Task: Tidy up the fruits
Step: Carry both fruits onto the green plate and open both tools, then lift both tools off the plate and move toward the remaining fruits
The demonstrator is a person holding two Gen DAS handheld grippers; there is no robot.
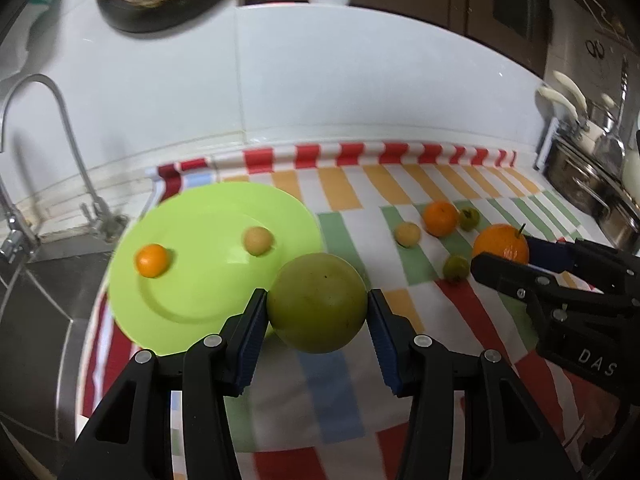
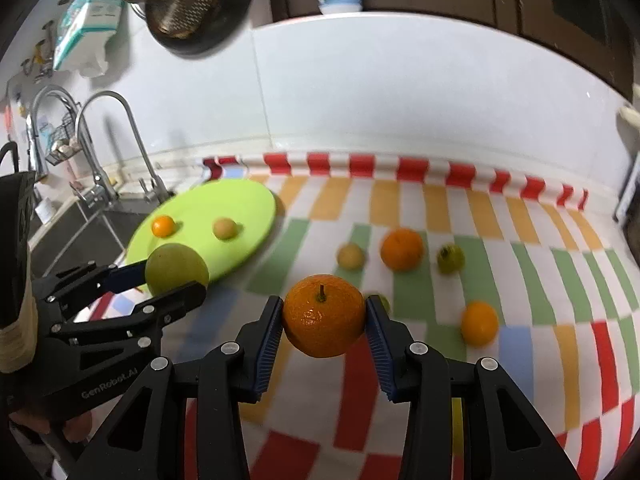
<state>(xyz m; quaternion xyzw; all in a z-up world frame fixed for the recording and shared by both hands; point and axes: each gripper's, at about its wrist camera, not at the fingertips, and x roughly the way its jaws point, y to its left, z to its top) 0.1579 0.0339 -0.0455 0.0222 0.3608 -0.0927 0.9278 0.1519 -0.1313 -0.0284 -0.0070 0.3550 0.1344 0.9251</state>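
Note:
My left gripper (image 1: 317,306) is shut on a large green fruit (image 1: 317,302) and holds it over the near right rim of a lime-green plate (image 1: 192,292). The plate holds a small orange fruit (image 1: 151,260) and a small tan fruit (image 1: 258,241). My right gripper (image 2: 325,316) is shut on a stemmed orange (image 2: 324,316) above the striped cloth; it also shows in the left wrist view (image 1: 502,245). Loose on the cloth lie a tan fruit (image 2: 350,256), an orange (image 2: 401,249), a small green fruit (image 2: 450,258) and a small orange fruit (image 2: 479,323).
A sink with steel taps (image 1: 44,152) lies left of the plate. Steel pots (image 1: 592,184) stand at the far right. A dark pan (image 2: 188,4) hangs on the white tiled wall. The striped cloth (image 2: 500,216) covers the counter.

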